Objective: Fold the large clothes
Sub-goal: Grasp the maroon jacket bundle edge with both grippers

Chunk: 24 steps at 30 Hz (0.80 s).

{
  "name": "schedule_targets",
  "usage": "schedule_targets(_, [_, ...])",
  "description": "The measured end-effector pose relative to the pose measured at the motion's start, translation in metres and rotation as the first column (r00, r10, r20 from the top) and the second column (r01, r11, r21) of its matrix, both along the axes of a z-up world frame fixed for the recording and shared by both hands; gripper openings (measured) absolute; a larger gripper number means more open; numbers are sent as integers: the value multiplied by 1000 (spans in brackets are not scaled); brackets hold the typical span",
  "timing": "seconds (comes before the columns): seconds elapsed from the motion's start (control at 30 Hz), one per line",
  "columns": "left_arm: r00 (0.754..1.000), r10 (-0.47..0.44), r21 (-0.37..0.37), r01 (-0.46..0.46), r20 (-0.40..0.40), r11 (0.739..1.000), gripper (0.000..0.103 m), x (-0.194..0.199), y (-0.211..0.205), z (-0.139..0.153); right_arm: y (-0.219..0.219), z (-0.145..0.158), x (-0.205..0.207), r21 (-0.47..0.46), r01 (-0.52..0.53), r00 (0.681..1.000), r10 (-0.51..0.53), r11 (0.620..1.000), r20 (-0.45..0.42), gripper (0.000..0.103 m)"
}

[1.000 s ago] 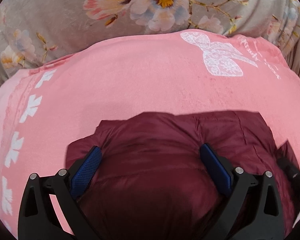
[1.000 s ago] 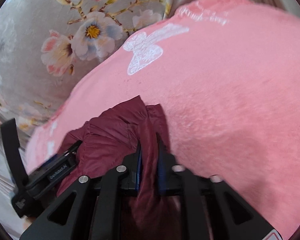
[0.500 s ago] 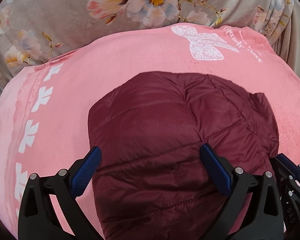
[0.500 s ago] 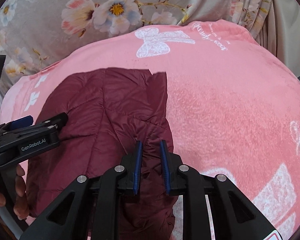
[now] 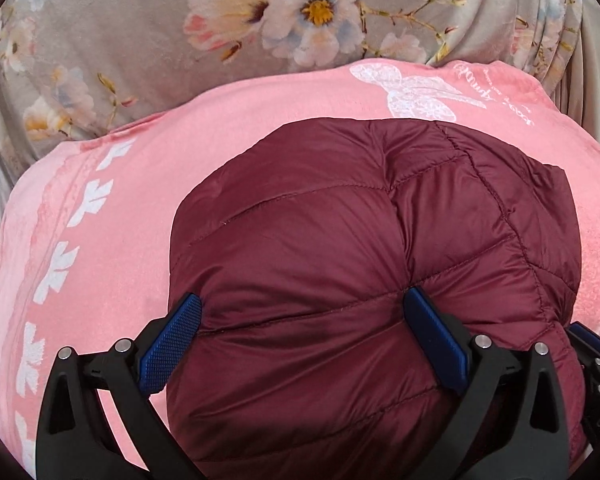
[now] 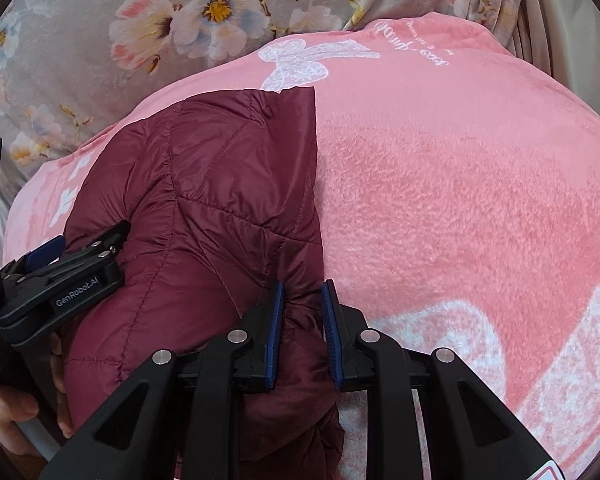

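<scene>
A dark red quilted puffer jacket [image 5: 364, 248] lies spread on a pink blanket [image 5: 112, 248]; it also shows in the right wrist view [image 6: 204, 200]. My left gripper [image 5: 300, 312] is open wide, its blue pads resting on the jacket's near part. It also shows from the side in the right wrist view [image 6: 68, 272], at the jacket's left edge. My right gripper [image 6: 302, 320] has its pads close together on a fold of the jacket's right edge. Its tip shows at the right edge of the left wrist view [image 5: 592, 344].
The pink blanket [image 6: 460, 200] has white bow and leaf prints and covers a bed. A grey floral cover [image 5: 140, 40] lies behind it. A person's hand [image 6: 4, 416] holds the left gripper at the lower left of the right wrist view.
The jacket was bunched near the grippers a second ago. It has been flung out and now lies spread flat away from me on the blanket. The right gripper's pads have opened slightly.
</scene>
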State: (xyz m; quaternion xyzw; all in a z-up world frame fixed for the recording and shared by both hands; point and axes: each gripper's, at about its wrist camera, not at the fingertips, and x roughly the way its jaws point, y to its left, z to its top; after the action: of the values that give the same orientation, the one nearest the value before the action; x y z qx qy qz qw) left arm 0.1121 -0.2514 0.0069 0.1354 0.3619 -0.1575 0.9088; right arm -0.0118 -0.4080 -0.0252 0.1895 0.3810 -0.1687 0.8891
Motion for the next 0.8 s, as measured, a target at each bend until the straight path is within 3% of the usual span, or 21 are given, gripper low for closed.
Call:
schedule_targets(0.37, [992, -125, -37, 125, -2, 991, 98, 16, 11, -3, 14, -4, -11, 26, 3, 1000, -4, 1000, 12, 22])
schedule_targets(0.5, [990, -136, -42, 135, -23, 990, 98, 21, 10, -1, 9, 0, -11, 42, 35, 999, -35, 999, 2, 32])
schedule_targets(0.63, [995, -93, 5, 93, -29, 996, 98, 12, 14, 11, -7, 7, -20, 194, 56, 997, -65, 979, 36, 39])
schedule_targets(0.67, [996, -78, 11, 78, -37, 997, 98, 10, 17, 14, -10, 8, -21, 220, 61, 996, -73, 974, 47, 47])
schedule_targets(0.7, [997, -64, 14, 65, -48, 998, 98, 9, 19, 16, -10, 9, -20, 227, 65, 996, -78, 972, 50, 53])
schedule_targets(0.8, [996, -21, 10, 22, -85, 1000, 98, 8, 27, 23, -5, 15, -14, 220, 46, 997, -60, 974, 55, 58])
